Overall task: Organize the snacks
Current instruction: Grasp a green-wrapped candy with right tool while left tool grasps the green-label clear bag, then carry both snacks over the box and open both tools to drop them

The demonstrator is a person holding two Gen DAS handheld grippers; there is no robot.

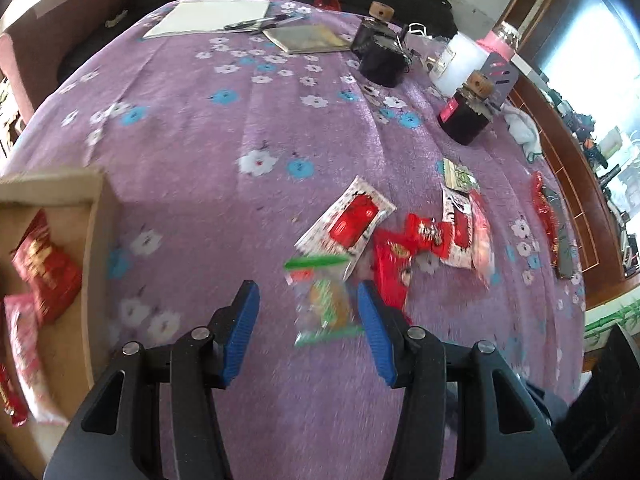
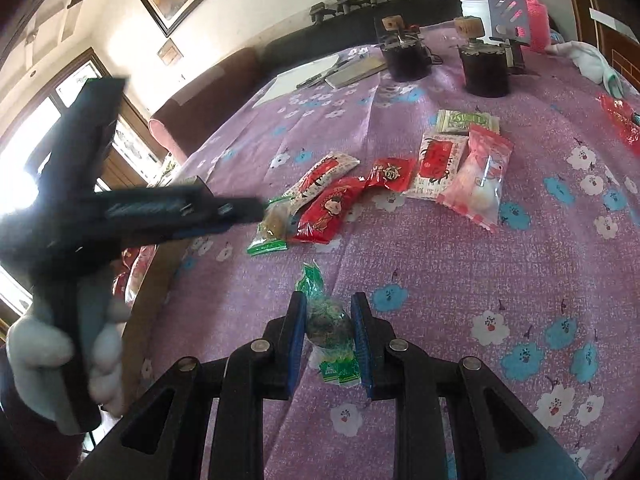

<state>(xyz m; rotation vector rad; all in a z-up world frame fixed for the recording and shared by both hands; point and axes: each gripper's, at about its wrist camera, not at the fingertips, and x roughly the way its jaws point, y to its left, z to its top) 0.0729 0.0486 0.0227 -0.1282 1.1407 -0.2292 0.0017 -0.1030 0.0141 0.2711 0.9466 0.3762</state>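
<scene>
My left gripper [image 1: 308, 304] is open above a clear green-edged snack packet [image 1: 324, 300] lying on the purple flowered cloth; the packet sits between the fingers. The left gripper also shows in the right wrist view [image 2: 256, 210], over the same packet [image 2: 272, 224]. My right gripper [image 2: 330, 320] is shut on a green-wrapped snack [image 2: 328, 324]. More snacks lie in a cluster: a white and red packet [image 1: 346, 222], red packets [image 1: 394, 268], a pink packet [image 2: 480, 176]. A cardboard box [image 1: 86, 264] at the left holds red and pink packets [image 1: 44, 268].
Two dark jars with cork lids [image 1: 380, 54] [image 1: 466, 114] stand at the back. Papers and pens [image 1: 212, 16] lie at the far edge. A white cloth [image 2: 592, 62] and a pink container [image 2: 528, 12] are at the back right. A wooden bed frame [image 1: 560, 148] runs along the right.
</scene>
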